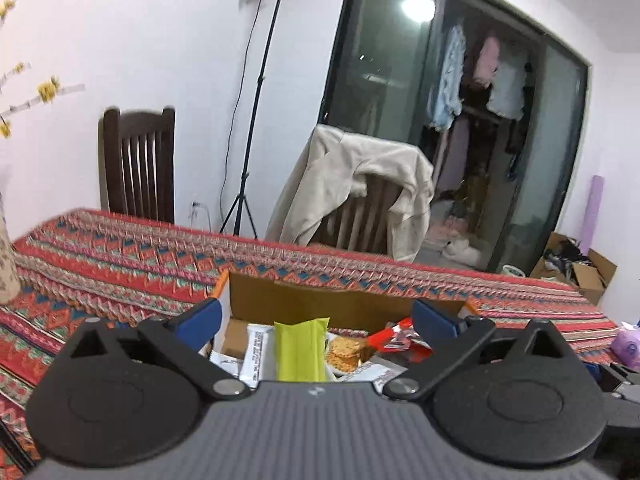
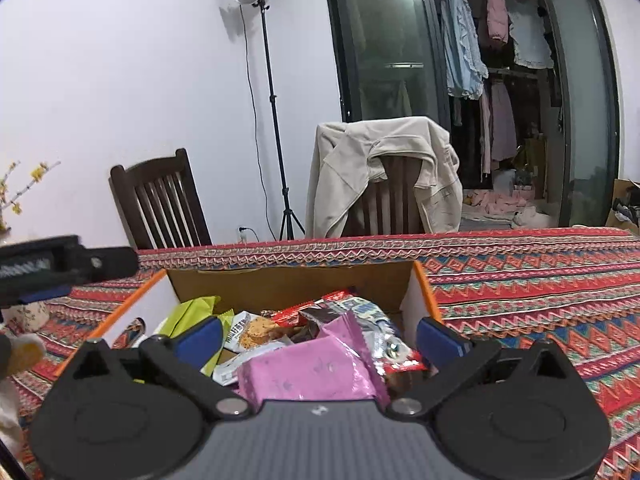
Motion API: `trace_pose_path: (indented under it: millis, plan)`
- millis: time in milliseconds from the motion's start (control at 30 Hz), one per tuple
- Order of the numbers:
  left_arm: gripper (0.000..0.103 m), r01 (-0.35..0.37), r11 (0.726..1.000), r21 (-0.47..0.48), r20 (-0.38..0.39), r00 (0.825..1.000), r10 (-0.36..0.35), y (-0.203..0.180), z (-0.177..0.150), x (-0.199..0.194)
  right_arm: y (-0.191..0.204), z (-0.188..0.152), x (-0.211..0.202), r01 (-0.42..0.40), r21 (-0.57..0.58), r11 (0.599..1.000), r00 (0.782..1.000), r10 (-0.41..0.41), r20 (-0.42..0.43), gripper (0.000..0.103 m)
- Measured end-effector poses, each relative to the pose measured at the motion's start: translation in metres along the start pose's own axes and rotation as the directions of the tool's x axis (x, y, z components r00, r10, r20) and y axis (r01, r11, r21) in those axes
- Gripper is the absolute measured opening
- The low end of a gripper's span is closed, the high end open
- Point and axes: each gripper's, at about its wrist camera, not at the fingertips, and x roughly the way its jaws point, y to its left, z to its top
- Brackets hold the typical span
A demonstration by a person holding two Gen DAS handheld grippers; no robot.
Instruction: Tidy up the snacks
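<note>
A cardboard box [image 1: 304,296] with orange-edged flaps sits on the patterned tablecloth; it also shows in the right wrist view [image 2: 288,284]. It holds several snack packs. My left gripper [image 1: 316,320] is open over the box, with a lime green pack [image 1: 300,350] lying between its blue fingers, untouched. Beside it lie a cracker pack [image 1: 346,354] and a red pack [image 1: 396,336]. My right gripper [image 2: 318,334] is open over the box, above a pink pack [image 2: 308,368]. A red pack [image 2: 308,308] and a green pack [image 2: 192,312] lie further in.
The table with the red patterned cloth [image 2: 520,280] stretches right and left. Two wooden chairs [image 2: 160,204] stand behind it, one draped with a beige jacket [image 2: 380,168]. A light stand [image 2: 276,120] is at the wall. The left gripper's body [image 2: 60,266] shows at left.
</note>
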Motion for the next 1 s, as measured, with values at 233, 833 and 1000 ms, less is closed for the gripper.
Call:
trace_pose_path:
  millis: [233,833,1000]
  plan:
    - [0.103,0.001,0.996,0.086,0.043,0.999,-0.004,0.014,-0.028,-0.081,-0.008,-0.033,-0.086,-0.022,-0.033,0.999,1.0,0.023,0.016,0.103]
    - [0.103,-0.042,0.997,0.068,-0.095,0.994,0.048,0.054,-0.115,-0.16,-0.011,-0.118,-0.152,-0.028,-0.016,0.999,0.995,0.026,-0.101,0.103]
    - [0.103,-0.042,0.997,0.068,-0.09,0.995,0.048,0.054,-0.116,-0.163,-0.01,-0.118,-0.154,-0.031,-0.016,0.999,0.995,0.029,-0.097,0.103]
